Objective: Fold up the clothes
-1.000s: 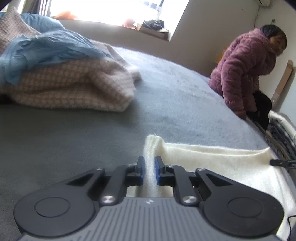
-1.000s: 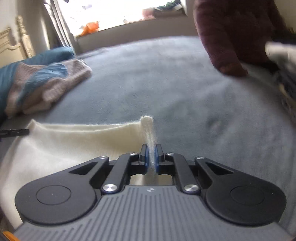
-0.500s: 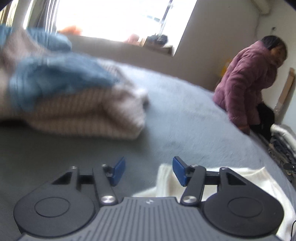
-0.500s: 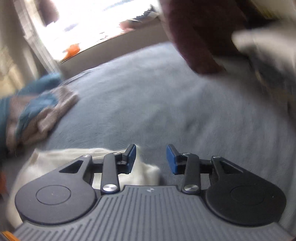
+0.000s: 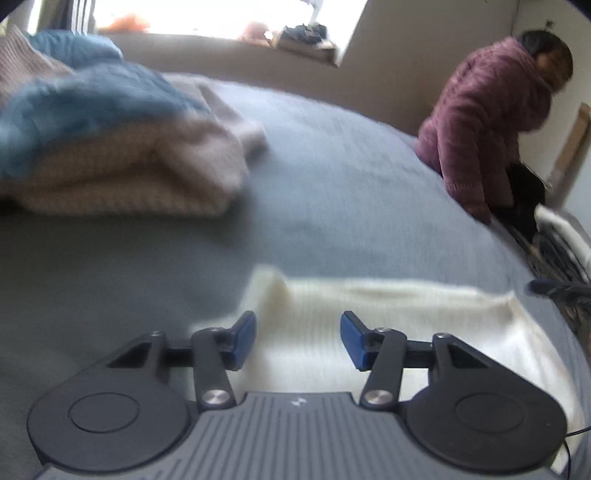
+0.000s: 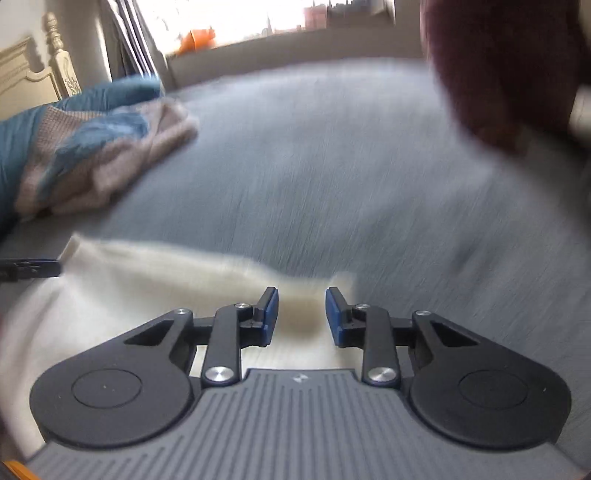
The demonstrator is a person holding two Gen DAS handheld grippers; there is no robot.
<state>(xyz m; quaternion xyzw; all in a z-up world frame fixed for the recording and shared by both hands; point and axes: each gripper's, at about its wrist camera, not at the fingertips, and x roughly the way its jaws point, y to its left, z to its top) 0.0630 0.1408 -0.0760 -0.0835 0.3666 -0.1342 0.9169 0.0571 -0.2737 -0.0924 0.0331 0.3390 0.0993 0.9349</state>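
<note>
Left claw (image 5: pixel 298 338) wide apart, blue pads (image 5: pixel 244 331) empty, nothing held. It hangs over the left far corner of the cream knit garment (image 5: pixel 388 325), which lies flat on the grey bed cover (image 5: pixel 332 177). The corner of the garment sticks up a little in a small peak just ahead of the left pad. The far edge of the garment runs rightwards across the frame to its other corner, near the tip of the right claw, seen at the right edge of the left wrist view.

Right claw (image 6: pixel 301 314) also spread, moderately wide, nothing between the pads (image 6: pixel 271 308). It sits over the right far corner of the cream knit garment (image 6: pixel 147 295); cloth shows under and between the fingers, not pinched. The rest of the garment spreads to the left, and the left claw tip pokes in at the far left edge of that view.

A pile of beige and blue knitwear (image 5: pixel 110 147) sits on the bed cover well apart from the garment, at the far left. A person in a purple-pink padded jacket (image 5: pixel 487 122) is at the far right side of the bed, bending down. Bright window (image 5: pixel 221 14) beyond the bed. Cream carved bedpost (image 6: pixel 55 55) at the upper left of the right wrist view. Both views motion-blurred, so fine detail is unclear.
</note>
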